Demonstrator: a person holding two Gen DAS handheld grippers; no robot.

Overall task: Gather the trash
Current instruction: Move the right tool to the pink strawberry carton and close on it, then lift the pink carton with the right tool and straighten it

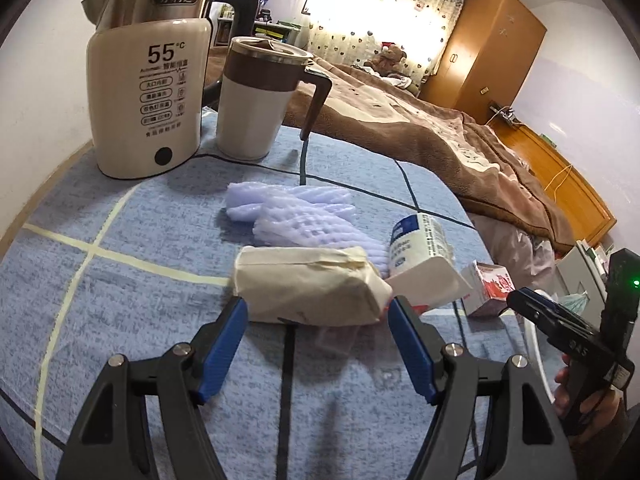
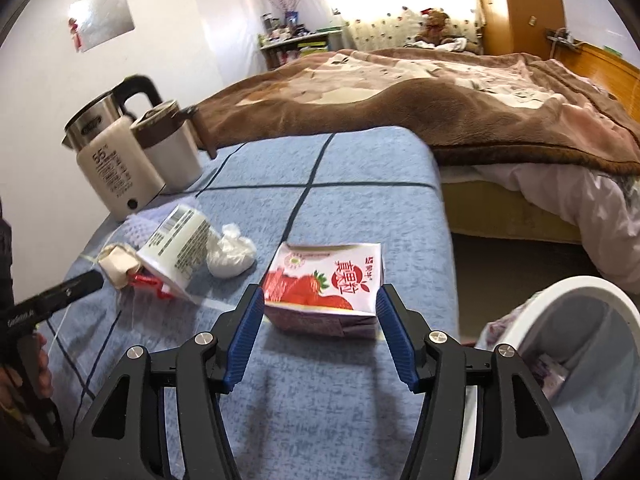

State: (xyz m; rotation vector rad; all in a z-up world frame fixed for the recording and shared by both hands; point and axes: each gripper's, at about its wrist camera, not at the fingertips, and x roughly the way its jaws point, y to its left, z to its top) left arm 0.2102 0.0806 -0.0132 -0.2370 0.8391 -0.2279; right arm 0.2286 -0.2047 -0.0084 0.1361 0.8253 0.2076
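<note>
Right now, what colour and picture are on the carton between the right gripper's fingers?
The carton is white and red with strawberries, clearest in the right wrist view.

The white bin point(image 2: 576, 344) is cut off by the right wrist view's right edge; its contents are only partly visible and cannot be identified. The red item point(image 2: 150, 284) under the white carton point(image 2: 176, 248) is mostly hidden. The kettle point(image 1: 148, 92) lid is cropped by the left wrist view's top edge. Small print on the kettle is illegible. Shelf clutter point(image 2: 288, 36) is too small to identify.
</note>
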